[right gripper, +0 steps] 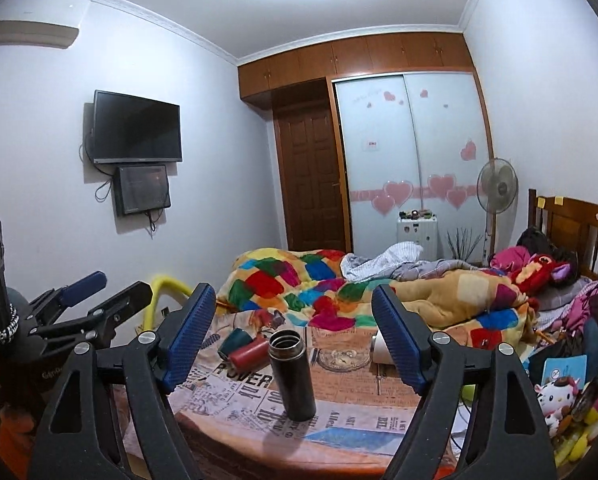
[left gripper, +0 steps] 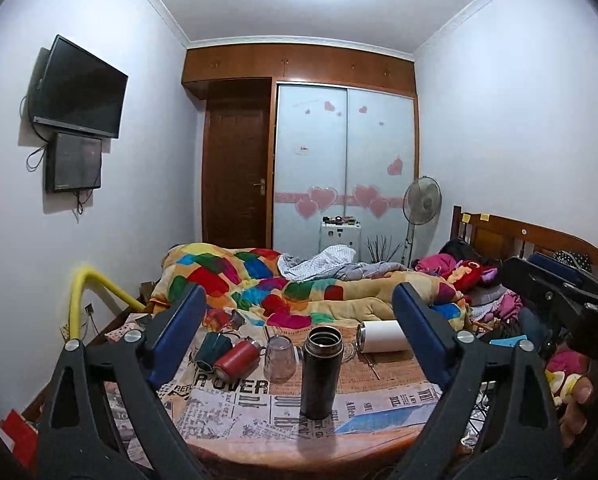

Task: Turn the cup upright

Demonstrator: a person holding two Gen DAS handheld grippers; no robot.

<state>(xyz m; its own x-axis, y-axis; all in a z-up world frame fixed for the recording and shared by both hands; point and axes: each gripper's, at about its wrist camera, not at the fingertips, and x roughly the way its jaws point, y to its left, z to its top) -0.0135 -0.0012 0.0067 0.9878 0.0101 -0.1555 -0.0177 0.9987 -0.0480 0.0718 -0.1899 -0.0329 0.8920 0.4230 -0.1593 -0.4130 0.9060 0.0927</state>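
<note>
A black flask (left gripper: 320,372) stands upright with its mouth open on the newspaper-print table (left gripper: 259,416); it also shows in the right wrist view (right gripper: 292,374). Behind it a clear glass (left gripper: 279,358) stands mouth down. A red bottle (left gripper: 237,358), a green cup (left gripper: 211,350) and a white cup (left gripper: 382,336) lie on their sides. My left gripper (left gripper: 301,332) is open and empty, short of the flask. My right gripper (right gripper: 293,336) is open and empty, also short of the flask (right gripper: 292,374). In the right wrist view a clear glass (right gripper: 341,346) stands behind the flask.
A bed with a colourful quilt (left gripper: 283,292) lies right behind the table. A yellow rail (left gripper: 87,292) stands at the left. Soft toys (right gripper: 555,400) and clutter sit to the right. The other gripper shows at the right edge of the left wrist view (left gripper: 567,296).
</note>
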